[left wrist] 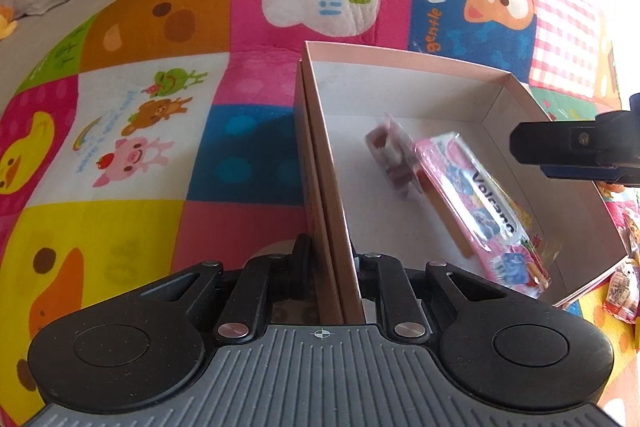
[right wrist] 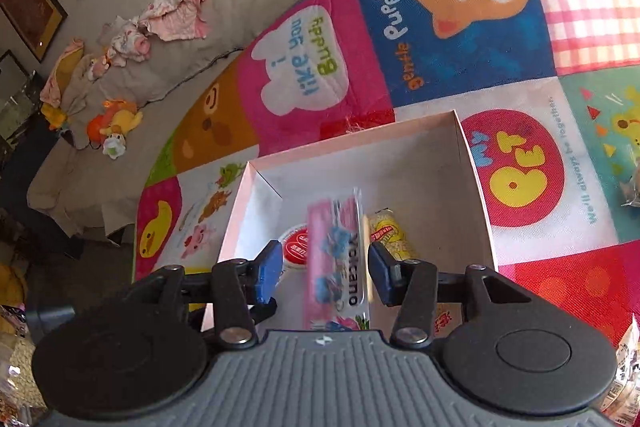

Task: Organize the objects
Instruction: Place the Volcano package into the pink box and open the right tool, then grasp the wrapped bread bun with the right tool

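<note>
The left gripper (left wrist: 334, 279), angled downward, clamps the near side wall of the pink cardboard box (left wrist: 404, 61). The right gripper (right wrist: 326, 269) tilts down over the box, jaws apart, the blurred pink Volcano snack packet (right wrist: 334, 259) between them, untouched. Beyond lies the patchwork play mat (right wrist: 448, 39).

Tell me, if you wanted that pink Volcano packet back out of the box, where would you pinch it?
Probably across its narrow width near the middle, coming down from above. The pink Volcano packet is long and slim, lying roughly flat in the box, and the box walls block any sideways approach.
</note>
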`<state>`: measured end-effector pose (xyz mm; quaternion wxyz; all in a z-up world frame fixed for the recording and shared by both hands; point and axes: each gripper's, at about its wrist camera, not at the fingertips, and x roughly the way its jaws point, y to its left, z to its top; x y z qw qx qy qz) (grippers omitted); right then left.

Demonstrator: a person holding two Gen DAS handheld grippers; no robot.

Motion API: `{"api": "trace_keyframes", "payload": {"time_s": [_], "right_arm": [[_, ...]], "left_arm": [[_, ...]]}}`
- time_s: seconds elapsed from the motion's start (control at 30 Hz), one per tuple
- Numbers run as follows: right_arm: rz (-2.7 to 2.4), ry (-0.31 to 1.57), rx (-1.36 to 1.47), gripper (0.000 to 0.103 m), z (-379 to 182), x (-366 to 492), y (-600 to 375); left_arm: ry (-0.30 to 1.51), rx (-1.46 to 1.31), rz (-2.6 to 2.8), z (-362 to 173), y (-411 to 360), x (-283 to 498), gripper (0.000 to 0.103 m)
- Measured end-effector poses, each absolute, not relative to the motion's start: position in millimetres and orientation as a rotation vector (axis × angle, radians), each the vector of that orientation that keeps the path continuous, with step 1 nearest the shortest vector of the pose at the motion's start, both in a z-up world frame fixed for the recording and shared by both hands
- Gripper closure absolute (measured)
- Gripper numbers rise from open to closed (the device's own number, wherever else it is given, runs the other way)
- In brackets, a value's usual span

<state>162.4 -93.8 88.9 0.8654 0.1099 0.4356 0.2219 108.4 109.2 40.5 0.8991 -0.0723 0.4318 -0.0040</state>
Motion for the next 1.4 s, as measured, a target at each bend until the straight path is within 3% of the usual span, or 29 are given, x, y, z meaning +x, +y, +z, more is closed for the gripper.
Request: {"api": "trace_keyframes", "payload": {"time_s": [0.1, 0.27, 0.47, 0.63, 0.97, 1.03, 1.23, 1.27, 1.4], "right_arm": [[0.432, 0.856, 0.148, 0.05, 96.2, 153.9, -108.0], [0.307, 0.742, 0.003, 0.032, 107.5, 142.9, -168.4], [0.043, 0.738, 0.07, 0.032, 108.7, 172.0, -282.9], [-0.014, 0.799, 0.115, 0.014, 79.8, 204.0, -327.5], [0.019, 0.957, 0.274, 0.008, 20.8, 249.0, -310.5], [0.02, 0.95, 0.248, 0.01, 22.2, 250.4, -304.4], [0.089, 0.909, 0.189, 0.036, 40.0, 232.9, -292.7], [0.103, 0.896, 0.176, 0.047, 45.6, 226.6, -290.2], [0.166, 0.863, 0.158, 0.062, 68.2, 202.3, -283.6]], "left_arm": [[0.895, -0.149, -0.009, 40.5, 109.4, 108.6, 0.086], [0.891, -0.16, -0.011, 40.1, 110.2, 106.9, 0.086], [0.886, -0.171, -0.022, 38.7, 112.4, 105.8, 0.085], [0.886, -0.178, -0.014, 38.3, 112.0, 105.8, 0.085], [0.89, -0.177, -0.014, 38.3, 111.8, 106.0, 0.085], [0.889, -0.176, -0.014, 38.3, 111.9, 106.0, 0.085], [0.887, -0.177, -0.016, 38.2, 112.0, 106.0, 0.085], [0.886, -0.177, -0.017, 38.1, 112.5, 106.3, 0.085], [0.881, -0.179, -0.016, 37.6, 112.9, 105.9, 0.085]]}}
